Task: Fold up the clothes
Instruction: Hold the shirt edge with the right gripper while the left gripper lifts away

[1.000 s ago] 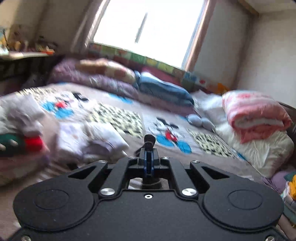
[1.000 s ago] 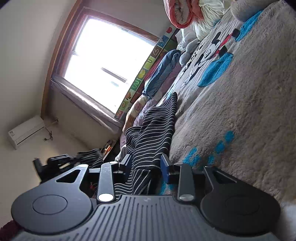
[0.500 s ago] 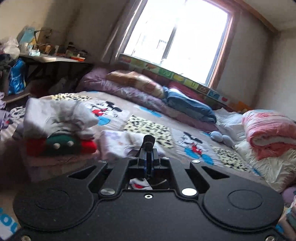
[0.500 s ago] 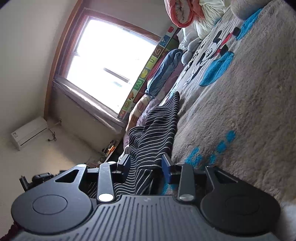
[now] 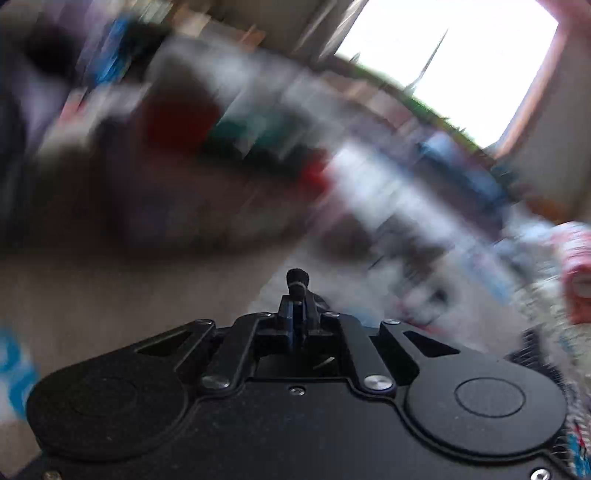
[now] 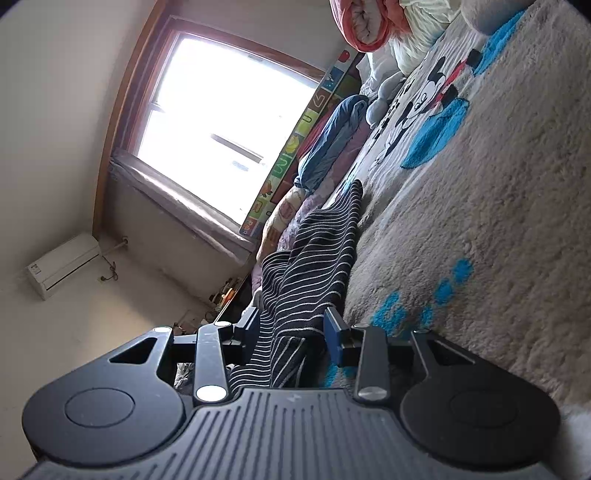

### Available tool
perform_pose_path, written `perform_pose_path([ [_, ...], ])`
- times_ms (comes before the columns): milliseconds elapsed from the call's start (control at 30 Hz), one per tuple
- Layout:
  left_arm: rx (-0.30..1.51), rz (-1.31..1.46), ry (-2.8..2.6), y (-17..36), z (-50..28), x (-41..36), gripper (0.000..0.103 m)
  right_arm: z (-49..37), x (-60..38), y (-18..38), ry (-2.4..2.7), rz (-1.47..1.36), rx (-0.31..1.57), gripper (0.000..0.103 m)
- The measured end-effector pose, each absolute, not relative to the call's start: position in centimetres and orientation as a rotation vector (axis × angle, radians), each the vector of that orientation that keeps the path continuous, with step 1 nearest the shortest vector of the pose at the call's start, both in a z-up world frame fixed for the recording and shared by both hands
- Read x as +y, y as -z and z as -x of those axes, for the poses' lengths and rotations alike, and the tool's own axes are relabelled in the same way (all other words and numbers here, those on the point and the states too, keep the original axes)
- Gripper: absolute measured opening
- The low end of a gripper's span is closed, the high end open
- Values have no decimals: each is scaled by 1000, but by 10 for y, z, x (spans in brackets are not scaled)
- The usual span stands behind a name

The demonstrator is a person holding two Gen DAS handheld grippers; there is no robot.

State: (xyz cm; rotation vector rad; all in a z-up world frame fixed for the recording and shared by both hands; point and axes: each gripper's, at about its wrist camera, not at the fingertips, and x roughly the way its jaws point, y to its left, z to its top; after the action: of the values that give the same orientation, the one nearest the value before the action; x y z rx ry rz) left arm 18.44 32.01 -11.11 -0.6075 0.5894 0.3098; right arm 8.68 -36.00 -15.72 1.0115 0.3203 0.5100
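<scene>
Black-and-white striped knit garment (image 6: 314,266) lies bunched on the grey plush cartoon-print bed blanket (image 6: 480,221), running from lower centre up toward mid-frame. My right tongs (image 6: 291,328) are partly spread, gripping its near folded edge. My left tongs (image 5: 297,321) are closed on nothing, their view blurred.

Bright window (image 6: 221,122), wall air conditioner (image 6: 62,266), rolled pink quilt (image 6: 364,24)

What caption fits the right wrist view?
Right gripper holding a striped garment on the bed.
</scene>
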Motion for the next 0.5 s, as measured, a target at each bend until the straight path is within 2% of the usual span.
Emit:
perform_pose_path([
  [167, 529, 841, -278, 122, -167, 340, 17, -86, -360, 158, -514, -1013, 322, 38],
  [267, 511, 892, -274, 121, -164, 343, 19, -86, -360, 158, -509, -1011, 328, 38],
  [433, 519, 769, -291, 106, -165, 334, 19, -91, -351, 143, -450, -946, 423, 37],
  [500, 532, 650, -262, 91, -171, 332, 19, -87, -343, 126, -405, -865, 470, 48],
])
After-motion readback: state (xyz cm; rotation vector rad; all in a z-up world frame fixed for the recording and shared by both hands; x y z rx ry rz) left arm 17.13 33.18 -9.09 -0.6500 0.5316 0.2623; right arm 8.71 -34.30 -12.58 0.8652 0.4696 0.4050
